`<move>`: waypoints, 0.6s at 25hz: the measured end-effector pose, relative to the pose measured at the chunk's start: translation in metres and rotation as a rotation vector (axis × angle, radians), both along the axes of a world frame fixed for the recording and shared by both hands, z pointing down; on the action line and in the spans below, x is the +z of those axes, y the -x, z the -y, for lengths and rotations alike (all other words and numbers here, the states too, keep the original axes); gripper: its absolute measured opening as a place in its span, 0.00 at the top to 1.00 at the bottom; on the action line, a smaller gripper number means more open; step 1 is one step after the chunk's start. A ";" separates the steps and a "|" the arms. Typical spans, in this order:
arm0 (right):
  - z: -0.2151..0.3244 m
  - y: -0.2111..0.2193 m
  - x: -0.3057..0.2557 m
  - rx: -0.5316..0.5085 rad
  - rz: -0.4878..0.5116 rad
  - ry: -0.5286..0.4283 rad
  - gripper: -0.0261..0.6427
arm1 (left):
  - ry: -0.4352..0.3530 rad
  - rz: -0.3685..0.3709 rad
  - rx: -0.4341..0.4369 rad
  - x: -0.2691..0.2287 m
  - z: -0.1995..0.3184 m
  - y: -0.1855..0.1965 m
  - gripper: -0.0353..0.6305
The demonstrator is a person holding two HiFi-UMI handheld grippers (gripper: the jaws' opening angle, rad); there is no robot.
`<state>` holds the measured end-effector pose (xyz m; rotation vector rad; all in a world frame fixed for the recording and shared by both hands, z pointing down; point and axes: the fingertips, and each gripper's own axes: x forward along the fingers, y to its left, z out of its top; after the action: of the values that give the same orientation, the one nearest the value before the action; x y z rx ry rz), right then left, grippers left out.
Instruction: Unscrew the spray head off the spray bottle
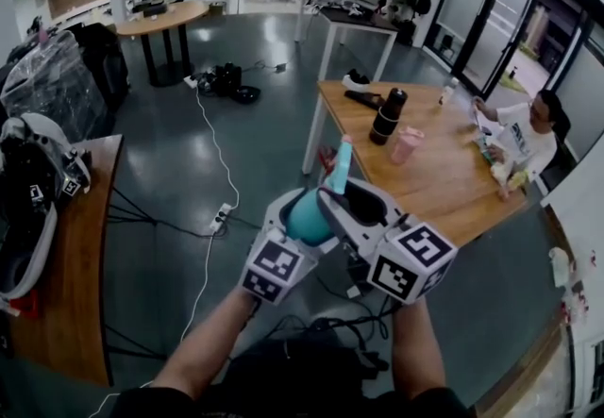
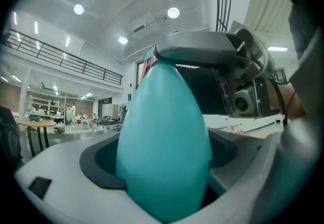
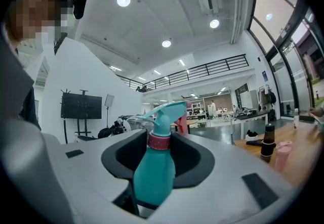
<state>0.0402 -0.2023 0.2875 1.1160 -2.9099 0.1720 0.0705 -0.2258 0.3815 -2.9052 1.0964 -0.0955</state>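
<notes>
A teal spray bottle [image 1: 307, 218] is held in the air in front of me. My left gripper [image 1: 294, 216] is shut on its round body, which fills the left gripper view as a spray bottle [image 2: 164, 142]. In the right gripper view the spray bottle [image 3: 154, 167] stands upright, with a pink collar [image 3: 159, 141] under the teal spray head [image 3: 167, 112]. My right gripper [image 3: 159, 153] stands open and wide, its jaws either side of the collar, not pressing on it. In the head view the right gripper [image 1: 347, 199] sits at the bottle's top end.
To the right stands a wooden table [image 1: 444, 190] with a black bottle [image 1: 388, 116] and a pink cup [image 1: 407, 144]; a person [image 1: 524, 138] sits at it. Another table [image 1: 75, 293] with gear is at the left. A power strip [image 1: 220, 215] and cables lie on the floor below.
</notes>
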 end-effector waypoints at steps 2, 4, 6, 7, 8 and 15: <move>-0.001 -0.004 0.000 -0.018 0.000 -0.003 0.75 | 0.005 0.004 0.035 0.000 -0.003 -0.004 0.28; -0.002 -0.007 0.000 -0.037 -0.014 -0.018 0.75 | 0.008 0.008 0.072 0.000 -0.005 -0.007 0.28; -0.002 -0.009 -0.002 -0.055 -0.022 -0.033 0.75 | 0.013 0.006 0.108 -0.001 -0.007 -0.010 0.28; -0.002 -0.010 -0.003 -0.066 -0.014 -0.034 0.75 | 0.017 0.003 0.127 -0.002 -0.008 -0.012 0.28; -0.003 -0.011 -0.004 -0.081 0.002 -0.030 0.75 | 0.020 -0.001 0.149 -0.003 -0.010 -0.013 0.28; -0.010 -0.018 -0.013 -0.183 0.086 -0.019 0.75 | 0.027 0.004 0.266 -0.007 -0.022 -0.017 0.28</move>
<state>0.0578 -0.1927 0.2749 0.8588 -3.0747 0.1932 0.0875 -0.2043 0.3748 -3.0407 0.7042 -0.1083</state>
